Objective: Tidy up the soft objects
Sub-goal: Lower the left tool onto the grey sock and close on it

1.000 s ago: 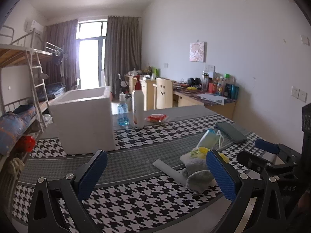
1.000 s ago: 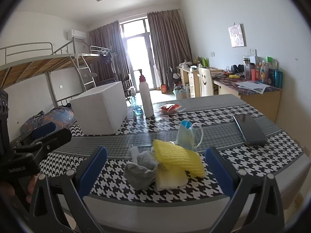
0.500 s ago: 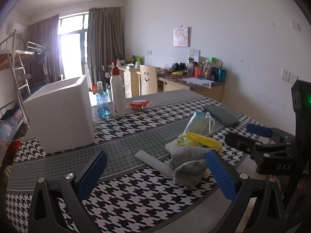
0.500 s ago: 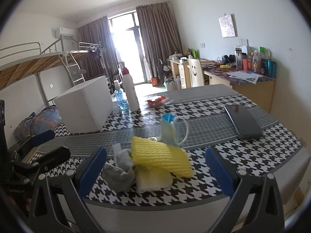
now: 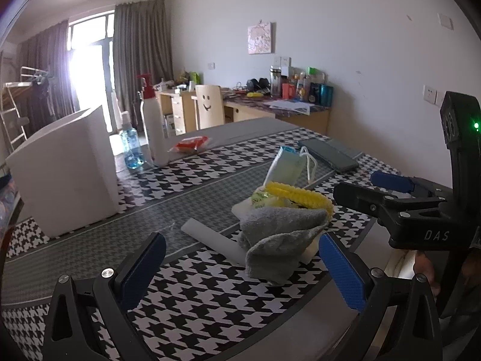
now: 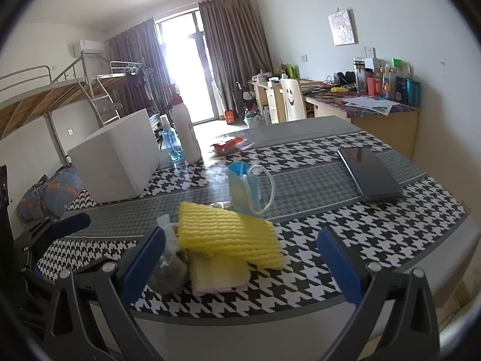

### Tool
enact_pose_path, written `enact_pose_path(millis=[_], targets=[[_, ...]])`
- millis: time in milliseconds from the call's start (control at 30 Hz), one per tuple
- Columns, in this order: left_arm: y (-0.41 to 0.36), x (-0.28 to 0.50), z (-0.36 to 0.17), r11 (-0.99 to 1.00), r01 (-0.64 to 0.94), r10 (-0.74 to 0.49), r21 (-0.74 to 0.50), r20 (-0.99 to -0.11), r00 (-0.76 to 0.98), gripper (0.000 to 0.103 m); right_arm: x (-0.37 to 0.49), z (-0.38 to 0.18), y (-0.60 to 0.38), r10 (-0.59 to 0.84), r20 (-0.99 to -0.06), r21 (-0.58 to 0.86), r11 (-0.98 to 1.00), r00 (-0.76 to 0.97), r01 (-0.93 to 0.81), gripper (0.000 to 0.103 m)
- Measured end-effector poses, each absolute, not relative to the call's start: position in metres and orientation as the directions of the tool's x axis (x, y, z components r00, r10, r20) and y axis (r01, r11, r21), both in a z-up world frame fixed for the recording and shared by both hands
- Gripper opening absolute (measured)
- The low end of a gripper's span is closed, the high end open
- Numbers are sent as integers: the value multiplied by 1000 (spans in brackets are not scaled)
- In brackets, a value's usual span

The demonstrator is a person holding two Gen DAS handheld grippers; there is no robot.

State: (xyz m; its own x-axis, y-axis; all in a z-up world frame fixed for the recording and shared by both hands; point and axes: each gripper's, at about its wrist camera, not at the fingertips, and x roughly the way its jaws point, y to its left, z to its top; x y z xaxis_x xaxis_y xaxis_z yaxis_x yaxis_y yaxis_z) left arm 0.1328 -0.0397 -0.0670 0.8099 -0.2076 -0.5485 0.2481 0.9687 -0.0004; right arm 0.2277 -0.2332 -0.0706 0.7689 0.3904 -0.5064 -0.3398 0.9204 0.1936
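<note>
Both grippers gape (grey cloth (image 5: 282, 234) untouched).

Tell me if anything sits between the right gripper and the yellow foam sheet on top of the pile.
Nothing visible does. The right gripper is open at the table edge, and the yellow foam sheet lies uppermost on the pile straight ahead. The gray cloth sits off by its left finger, not in the path.

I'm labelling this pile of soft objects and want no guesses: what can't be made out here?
- Right wrist view: most of the grey cloth is hidden by the right gripper finger and the yellow sponge.
- Left wrist view: the white pad is buried under cloth and sponge.
- Packet print: too small.
</note>
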Motion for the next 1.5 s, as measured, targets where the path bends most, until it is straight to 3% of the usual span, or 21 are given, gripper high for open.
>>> enact_pose_path(millis=[733, 933, 1067, 1333, 1367, 1500], targets=[[-67, 156, -87, 957, 288, -211, 33, -601, 771, 102, 240, -97, -255, 351, -552, 188, 936, 756, -297, 102], [-68, 159, -90, 960, 277, -193, 48, -603, 774, 95, 237, -100, -252, 354, -548, 163, 934, 758, -318, 102], [-69, 160, -92, 958, 285, -201, 43, -612, 765, 94, 237, -102, -251, 365, -552, 169, 930, 750, -328, 96], [-73, 163, -94, 957, 287, -201, 42, -617, 761, 94, 240, -102, -248, 382, -557, 186, 923, 737, -337, 96], [-73, 164, -94, 957, 287, -200, 43, -618, 761, 93, 240, -102, -248, 376, -557, 181, 925, 740, -334, 96], [-75, 168, -96, 956, 291, -202, 40, -626, 753, 74, 242, -101, -251, 360, -559, 170, 931, 747, -322, 96]])
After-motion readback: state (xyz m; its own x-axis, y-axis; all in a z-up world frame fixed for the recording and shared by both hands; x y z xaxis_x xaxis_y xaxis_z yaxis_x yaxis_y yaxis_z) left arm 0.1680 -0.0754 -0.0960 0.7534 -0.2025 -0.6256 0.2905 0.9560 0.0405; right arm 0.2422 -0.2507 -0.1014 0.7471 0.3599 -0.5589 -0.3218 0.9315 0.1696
